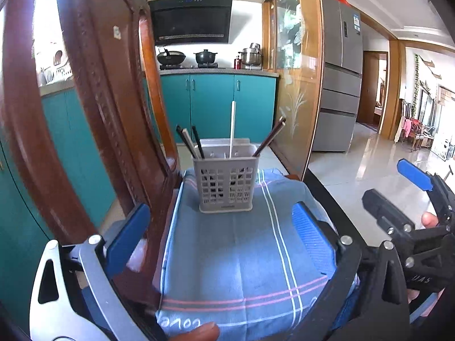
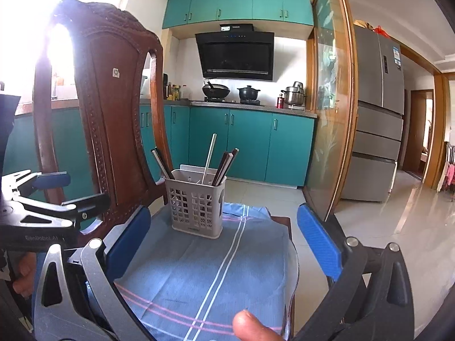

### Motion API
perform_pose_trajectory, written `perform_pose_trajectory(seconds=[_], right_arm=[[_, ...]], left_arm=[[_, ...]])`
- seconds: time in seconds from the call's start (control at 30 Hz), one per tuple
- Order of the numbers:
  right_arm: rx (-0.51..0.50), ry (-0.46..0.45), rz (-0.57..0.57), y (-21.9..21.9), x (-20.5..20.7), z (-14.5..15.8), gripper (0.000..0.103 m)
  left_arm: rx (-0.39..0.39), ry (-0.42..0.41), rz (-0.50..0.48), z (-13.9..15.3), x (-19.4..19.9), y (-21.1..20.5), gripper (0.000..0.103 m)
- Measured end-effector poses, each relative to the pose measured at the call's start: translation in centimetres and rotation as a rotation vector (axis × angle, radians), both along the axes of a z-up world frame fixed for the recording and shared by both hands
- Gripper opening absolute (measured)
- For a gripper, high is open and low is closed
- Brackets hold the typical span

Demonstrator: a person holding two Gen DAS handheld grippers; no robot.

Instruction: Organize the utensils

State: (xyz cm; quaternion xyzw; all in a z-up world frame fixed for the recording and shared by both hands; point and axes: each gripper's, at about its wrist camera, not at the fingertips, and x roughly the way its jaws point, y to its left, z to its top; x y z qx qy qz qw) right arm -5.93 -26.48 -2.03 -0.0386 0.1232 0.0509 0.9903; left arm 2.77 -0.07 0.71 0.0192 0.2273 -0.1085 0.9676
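Upright grey slotted caddy [image 1: 226, 183] with leaning chopsticks [image 1: 269, 136].

Teal cabinets [image 2: 250, 147], a grey fridge [image 2: 378, 113], glossy pale floor tiles [image 2: 398, 227], bright window light.

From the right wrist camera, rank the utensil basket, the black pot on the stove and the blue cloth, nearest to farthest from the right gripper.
1. Blue cloth, beneath the right gripper.
2. Utensil basket, ahead on the cloth.
3. Black pot, across the kitchen.
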Motion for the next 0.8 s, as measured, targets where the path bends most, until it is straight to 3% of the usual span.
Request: perform_pose_trajectory(seconds=[0.33, 0.8], right_arm=[[0.030, 0.001, -0.071, -0.2, -0.1, 0.0, 0.100], [0.036, -0.001, -0.068, -0.7, 0.5, 0.1, 0.100]], left_arm=[[0.033, -0.020, 0.034, 0.2, -0.7, -0.2, 0.099], [0.069, -0.046, 0.038, 1.2, -0.6, -1.4, 0.099]])
